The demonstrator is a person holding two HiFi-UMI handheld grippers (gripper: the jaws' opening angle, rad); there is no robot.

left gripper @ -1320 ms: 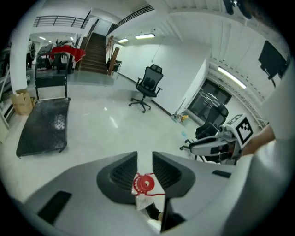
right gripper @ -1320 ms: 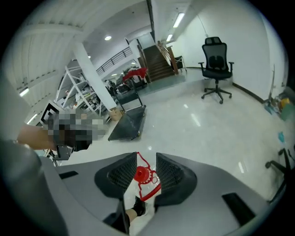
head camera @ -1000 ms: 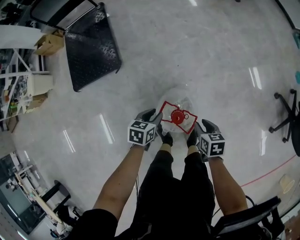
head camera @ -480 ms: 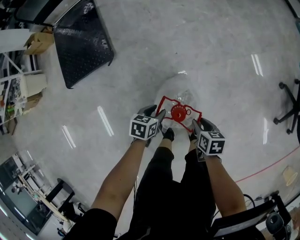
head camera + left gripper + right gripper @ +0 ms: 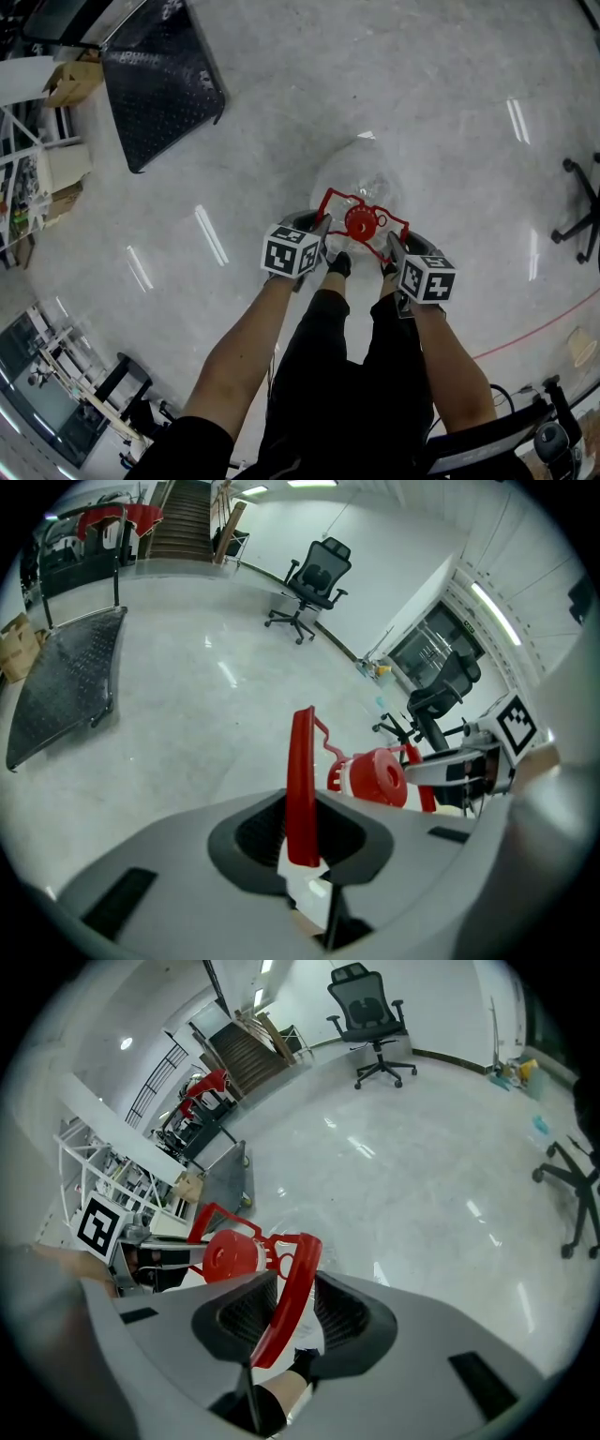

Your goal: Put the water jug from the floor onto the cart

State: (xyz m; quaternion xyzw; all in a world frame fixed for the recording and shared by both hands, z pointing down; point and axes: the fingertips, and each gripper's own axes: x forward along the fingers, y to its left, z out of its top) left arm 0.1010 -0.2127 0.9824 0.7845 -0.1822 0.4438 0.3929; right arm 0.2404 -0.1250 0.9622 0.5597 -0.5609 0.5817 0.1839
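- While the clear plastic water jug (image 5: pixel 358 178) stands on the glossy grey floor (image 5: pixel 281 131) just ahead of the person's black shoes (image 5: pixel 339 265), its red plastic carrying handle (image 5: pixel 330 202) frames the red cap (image 5: pixel 359 222).
- Left tongs (image 5: pixel 302 832) have just been closing and now clench the handle's left bar.
- Right tongs (image 5: pixel 281 1312) are released, with the handle's right bar loose between their pads.
- Black perforated flat cart (image 5: pixel 159 84) lies well apart, at the head view's upper left.

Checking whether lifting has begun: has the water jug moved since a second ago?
No. The water jug keeps its place, red cap just ahead of the person's shoes.
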